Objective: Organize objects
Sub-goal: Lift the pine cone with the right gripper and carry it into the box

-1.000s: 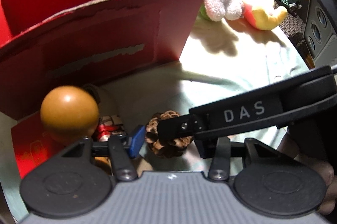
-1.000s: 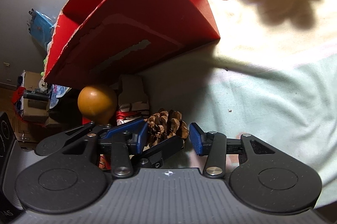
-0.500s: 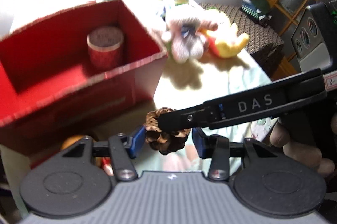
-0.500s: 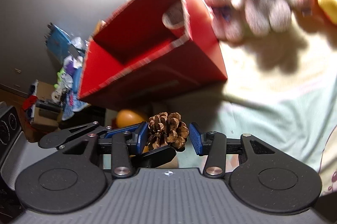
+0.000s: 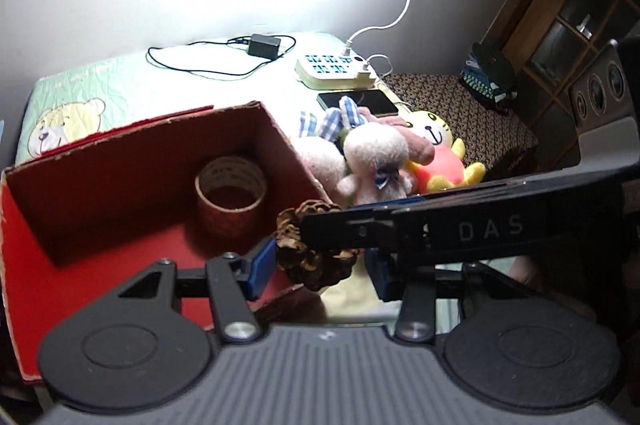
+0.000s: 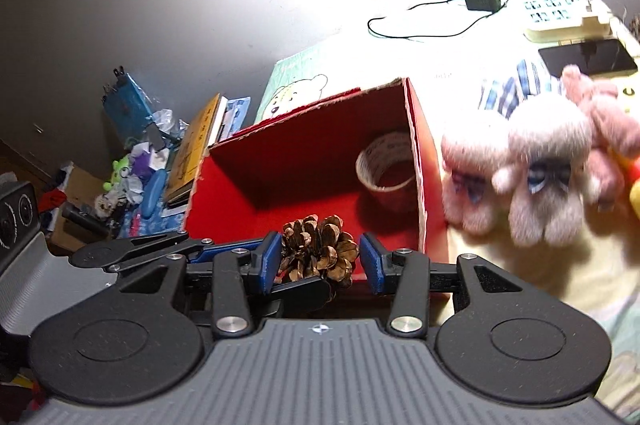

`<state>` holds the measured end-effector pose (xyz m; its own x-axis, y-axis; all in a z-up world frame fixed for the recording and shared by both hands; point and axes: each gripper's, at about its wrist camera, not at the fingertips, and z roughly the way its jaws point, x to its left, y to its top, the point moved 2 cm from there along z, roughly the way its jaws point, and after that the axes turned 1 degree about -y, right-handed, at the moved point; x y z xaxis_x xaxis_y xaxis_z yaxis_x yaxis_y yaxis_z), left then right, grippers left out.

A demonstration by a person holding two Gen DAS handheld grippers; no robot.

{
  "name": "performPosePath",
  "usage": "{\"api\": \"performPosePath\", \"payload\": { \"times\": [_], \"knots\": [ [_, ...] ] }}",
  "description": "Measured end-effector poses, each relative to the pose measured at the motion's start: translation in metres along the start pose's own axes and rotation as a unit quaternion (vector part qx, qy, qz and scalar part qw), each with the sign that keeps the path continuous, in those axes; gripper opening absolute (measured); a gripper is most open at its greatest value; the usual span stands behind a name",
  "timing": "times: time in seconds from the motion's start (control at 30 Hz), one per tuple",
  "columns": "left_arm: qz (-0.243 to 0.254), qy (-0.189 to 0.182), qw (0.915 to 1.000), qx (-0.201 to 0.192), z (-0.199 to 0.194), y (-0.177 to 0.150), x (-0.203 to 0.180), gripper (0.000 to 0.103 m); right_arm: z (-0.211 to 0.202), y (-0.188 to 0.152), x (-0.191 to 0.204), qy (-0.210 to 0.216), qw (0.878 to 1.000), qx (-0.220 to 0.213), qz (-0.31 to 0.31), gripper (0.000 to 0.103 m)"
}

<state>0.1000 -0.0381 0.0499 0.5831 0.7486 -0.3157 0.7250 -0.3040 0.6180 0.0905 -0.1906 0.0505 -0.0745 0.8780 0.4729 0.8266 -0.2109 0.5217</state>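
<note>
A brown pine cone [image 5: 310, 253] [image 6: 318, 249] hangs in the air above the near edge of the open red cardboard box [image 5: 100, 165] [image 6: 304, 153]. My left gripper [image 5: 320, 269] and my right gripper [image 6: 318, 263] cross each other, and both have their blue pads pressed on the cone's sides. The right gripper's black arm [image 5: 460, 229] reaches across the left wrist view. A roll of tape [image 5: 231, 195] [image 6: 386, 167] stands inside the box at its far right corner.
Plush toys [image 5: 376, 161] [image 6: 536, 161] lie right of the box on the light cloth. Behind them are a phone [image 5: 358, 101], a power strip [image 5: 336, 67] and a black adapter with cable [image 5: 262, 45]. Clutter and books [image 6: 160, 153] lie left of the box.
Both grippers have risen together with the pine cone, from the cloth in front of the box up over its near wall. The orange ball has dropped out of view.
</note>
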Motion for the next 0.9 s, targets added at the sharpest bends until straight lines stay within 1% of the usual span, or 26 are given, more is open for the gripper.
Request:
{"api": "performPosePath", "payload": {
  "times": [0.1,0.2,0.33,0.43,0.5,0.67,0.9],
  "knots": [
    [-0.021,0.003,0.9998,-0.002,0.011,0.004,0.013,0.045,0.018,0.010,0.004,-0.017,1.000,0.007,-0.024,0.046],
    [-0.041,0.005,0.9991,0.000,0.025,0.000,0.025,0.045,0.037,0.017,0.007,-0.035,0.998,0.025,-0.055,0.046],
    [-0.081,-0.016,0.9965,0.016,0.046,-0.009,0.043,0.045,0.057,0.019,0.006,-0.066,0.992,0.057,-0.091,0.046],
    [-0.100,-0.029,0.9943,0.026,0.060,-0.016,0.049,0.044,0.071,0.019,0.005,-0.088,0.986,0.082,-0.116,0.046],
    [-0.106,-0.030,0.9934,0.033,0.070,-0.018,0.053,0.044,0.079,0.019,0.004,-0.103,0.982,0.097,-0.128,0.046],
    [-0.114,-0.038,0.9914,0.052,0.087,-0.021,0.059,0.044,0.089,0.019,0.010,-0.120,0.972,0.116,-0.165,0.046],
    [-0.116,-0.042,0.9900,0.069,0.098,-0.024,0.065,0.044,0.101,0.021,0.013,-0.140,0.963,0.144,-0.180,0.046]
  ]
}}
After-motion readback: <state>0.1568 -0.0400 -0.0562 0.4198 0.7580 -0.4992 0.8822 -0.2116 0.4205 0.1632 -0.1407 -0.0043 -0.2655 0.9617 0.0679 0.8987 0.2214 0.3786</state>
